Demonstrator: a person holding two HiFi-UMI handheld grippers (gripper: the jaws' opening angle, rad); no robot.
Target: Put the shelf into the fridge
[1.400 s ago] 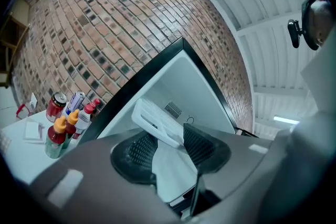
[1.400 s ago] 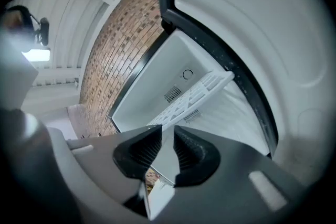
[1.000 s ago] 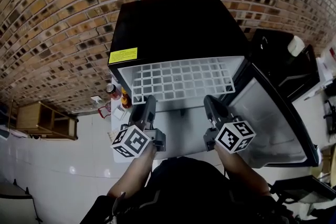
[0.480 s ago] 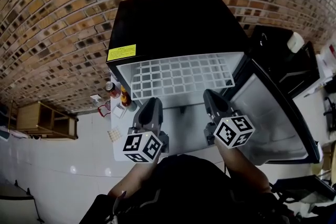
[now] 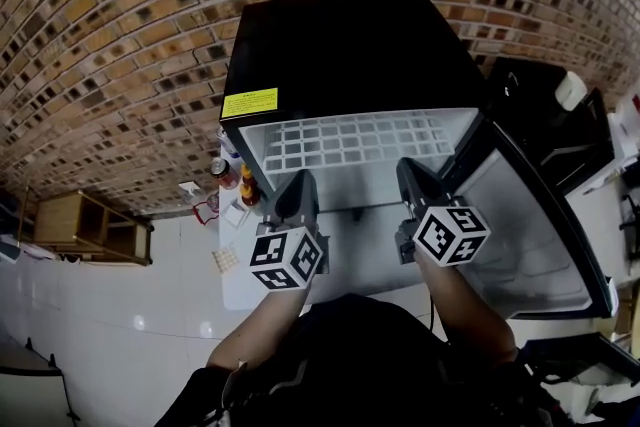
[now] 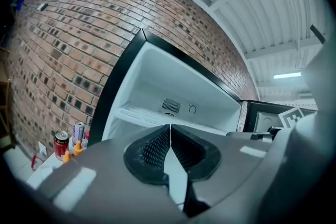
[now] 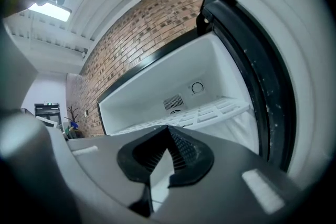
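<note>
Now push the shelf [image 5: 350, 141] home, square and level

Find the white grid shelf at upper centre of the head view, lying flat in the mouth of the black fridge [image 5: 340, 45]. Judge it mostly in, probably with a little travel left at the front edge.

Read the left gripper [image 6: 169, 127] as closed. Note its jaws just brought together, tips meeting, with nothing between them. Read the right gripper [image 7: 168, 131] the same way: pressed tip to tip, empty, aimed along the shelf towards the back wall. Place both at lower centre of the head view, side by side, just below the shelf's front edge. Cannot tell whether either tip actually touches that edge.

Treat the closed tips as two pushers, not as clamps. Set one against the front rail left of centre and one right of centre. Press on a solid bar, never into an open square of the grid. Advance both together and at the same pace, since an uneven push would likely skew the shelf and jam it against the side walls. Hold both grippers level to keep the shelf from tipping off its supports.

Mind the open door [image 5: 525, 215] at the right of the frame. Leave the red can [image 6: 61, 144] at lower left of the left gripper view alone. Stop on firm resistance; do not force.
</note>
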